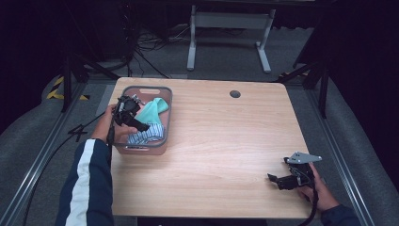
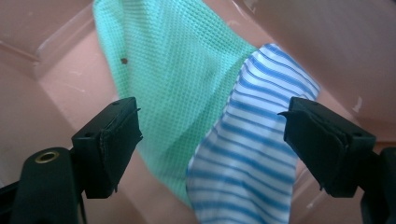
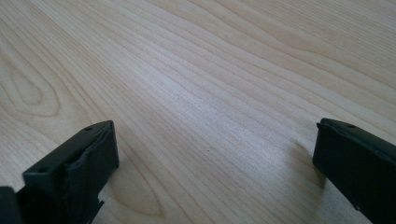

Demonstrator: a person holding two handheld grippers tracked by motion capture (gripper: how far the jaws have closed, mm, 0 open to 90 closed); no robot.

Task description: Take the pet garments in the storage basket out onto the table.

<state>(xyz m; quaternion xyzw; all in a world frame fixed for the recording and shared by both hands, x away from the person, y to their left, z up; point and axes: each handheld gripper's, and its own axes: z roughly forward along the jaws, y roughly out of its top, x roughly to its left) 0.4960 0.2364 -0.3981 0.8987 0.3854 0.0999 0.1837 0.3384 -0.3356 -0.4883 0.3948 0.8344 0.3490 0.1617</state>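
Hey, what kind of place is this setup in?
Probably a lab or recording studio: a light wooden table ringed by dark curtains, black cables on the grey carpet, and metal floor rails alongside.

In your high view, the left gripper (image 1: 133, 117) sits over the pink basket (image 1: 162, 94) and covers part of the green cloth (image 1: 154, 110) and the blue-striped cloth (image 1: 149, 133), so you can't tell how far either one reaches beneath it. In your left gripper view, the striped cloth (image 2: 252, 158) runs off the bottom edge and the green cloth (image 2: 173, 79) off the top, and the basket wall (image 2: 327, 42) is cut by the frame. Your right gripper (image 1: 277, 179) is too small and dark in the high view to make out its jaw tips. The table (image 1: 221, 141) front edge is cut off at the bottom.
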